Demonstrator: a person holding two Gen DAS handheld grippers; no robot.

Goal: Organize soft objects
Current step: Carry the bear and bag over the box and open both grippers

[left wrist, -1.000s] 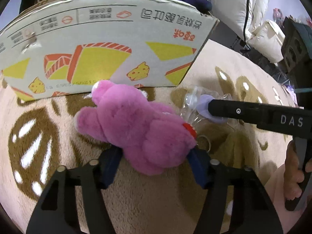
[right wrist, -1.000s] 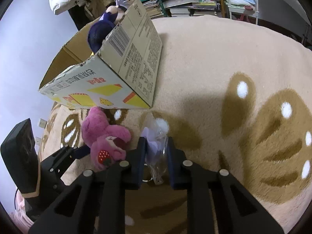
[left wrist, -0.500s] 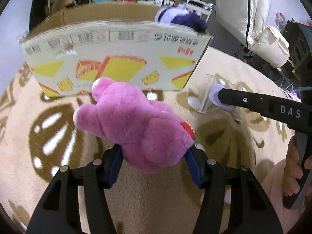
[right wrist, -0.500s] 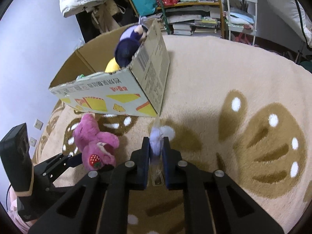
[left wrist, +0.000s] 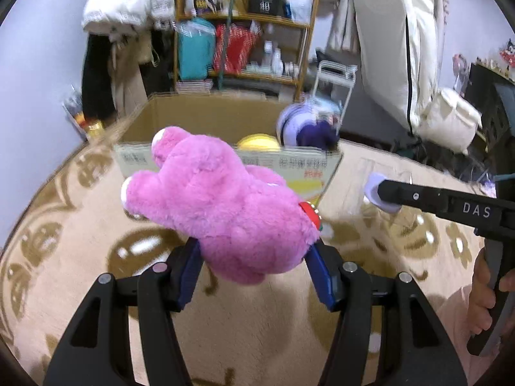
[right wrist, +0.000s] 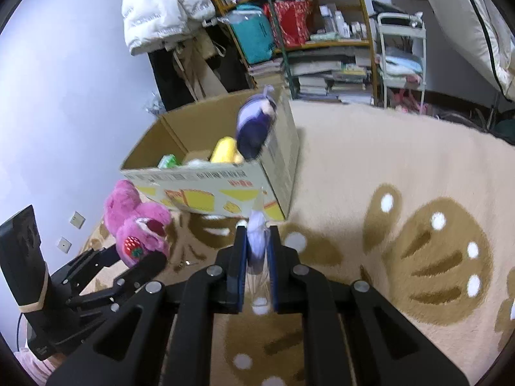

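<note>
My left gripper [left wrist: 254, 273] is shut on a pink plush bear [left wrist: 219, 209] and holds it in the air in front of an open cardboard box [left wrist: 206, 122]. The bear also shows in the right wrist view [right wrist: 135, 222]. My right gripper [right wrist: 256, 257] is shut on a small lavender toy in a clear plastic bag [right wrist: 256, 241], lifted above the rug; it also shows in the left wrist view [left wrist: 376, 193]. The box [right wrist: 206, 189] holds a purple plush [right wrist: 254, 128], a yellow plush [right wrist: 225, 151] and a green item [right wrist: 169, 160].
A beige rug with brown paw patterns [right wrist: 418, 225] covers the floor. A cluttered shelf [right wrist: 315, 32] and a white rack [right wrist: 399, 58] stand behind the box. A white mattress [left wrist: 392, 48] leans at the right.
Both grippers have risen from the rug with their toys. The bear now hangs at the height of the box rim, and the box's inside has come into view.
</note>
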